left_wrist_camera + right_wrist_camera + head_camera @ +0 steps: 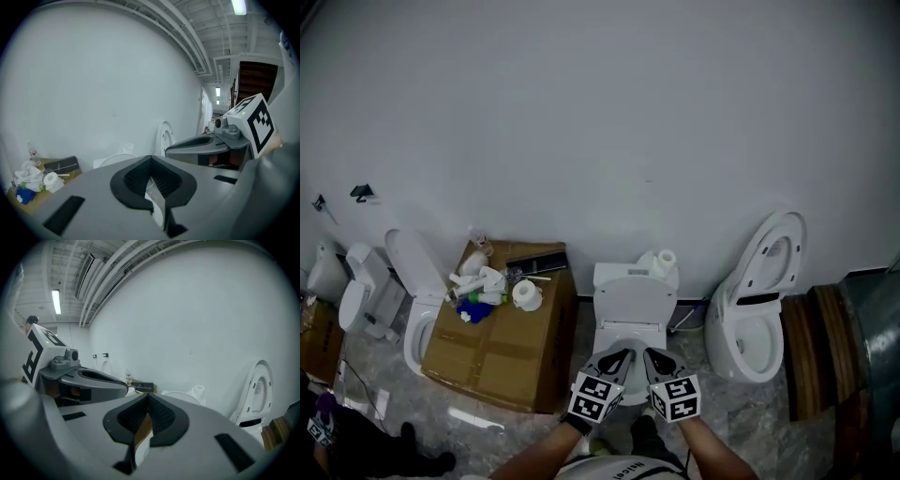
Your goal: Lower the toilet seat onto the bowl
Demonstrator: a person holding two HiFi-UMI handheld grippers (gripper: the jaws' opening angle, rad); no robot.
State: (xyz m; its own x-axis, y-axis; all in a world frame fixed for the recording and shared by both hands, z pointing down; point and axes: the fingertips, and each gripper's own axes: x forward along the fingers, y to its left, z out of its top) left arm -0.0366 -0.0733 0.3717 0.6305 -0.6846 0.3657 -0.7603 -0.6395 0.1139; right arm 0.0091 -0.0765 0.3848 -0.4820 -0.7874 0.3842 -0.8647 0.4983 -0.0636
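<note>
In the head view the left gripper (617, 359) and the right gripper (655, 360) hung side by side just before the middle toilet (635, 277). Its seat (630, 307) appeared to stand up against the tank, touched by neither. The left gripper view showed its fingers pressed together on nothing, the seat's curved top edge (112, 161) beyond them (a paper roll (129, 149) just behind it), and the right gripper view showed the same: fingers closed, empty, seat (180, 395) ahead. I judged the lowering not yet started; next, a gripper needed to reach the seat's top edge, tip it forward and ease it onto the bowl.
</note>
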